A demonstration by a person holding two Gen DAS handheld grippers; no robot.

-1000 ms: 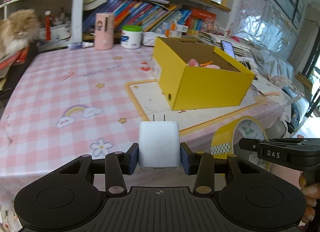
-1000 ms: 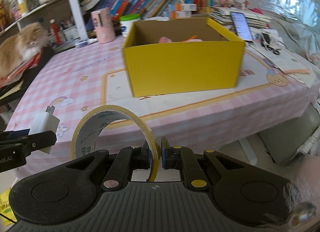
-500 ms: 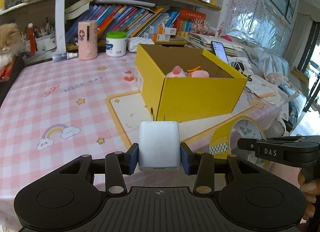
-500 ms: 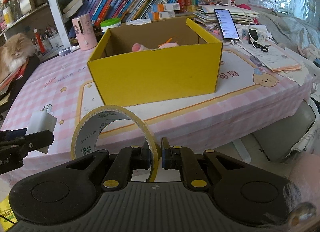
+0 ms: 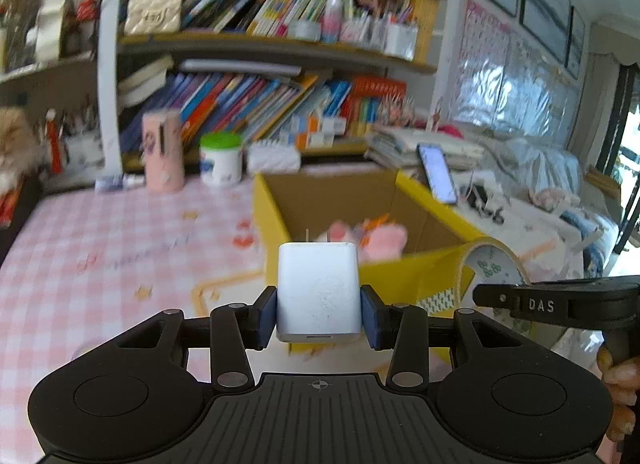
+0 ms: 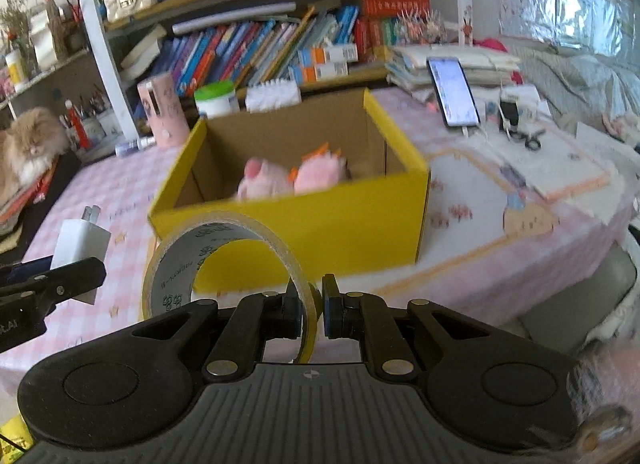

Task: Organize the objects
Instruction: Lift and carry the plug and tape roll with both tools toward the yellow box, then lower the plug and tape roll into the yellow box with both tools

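Note:
My left gripper [image 5: 319, 316] is shut on a white plug charger [image 5: 319, 292], prongs pointing away, just short of the near wall of the open yellow box [image 5: 416, 272]. My right gripper [image 6: 311, 312] is shut on the rim of a yellowish tape roll [image 6: 224, 256], which stands upright in front of the yellow box [image 6: 332, 224]. Pink plush toys [image 6: 296, 178] lie inside the box. The tape roll [image 5: 494, 268] also shows at the right of the left wrist view, and the charger [image 6: 80, 242] at the left of the right wrist view.
The box stands on a pink checked tablecloth [image 5: 100, 256]. Behind it are a pink tube [image 6: 164, 112], a green-lidded jar [image 6: 216, 98], a bookshelf [image 6: 260, 48] and a phone [image 6: 452, 90] on papers. A cat [image 6: 28, 144] lies at far left. The table edge drops off at right.
Both grippers have moved up and forward toward the yellow box, which now looks nearer and shows its inside. Both grips are unchanged.

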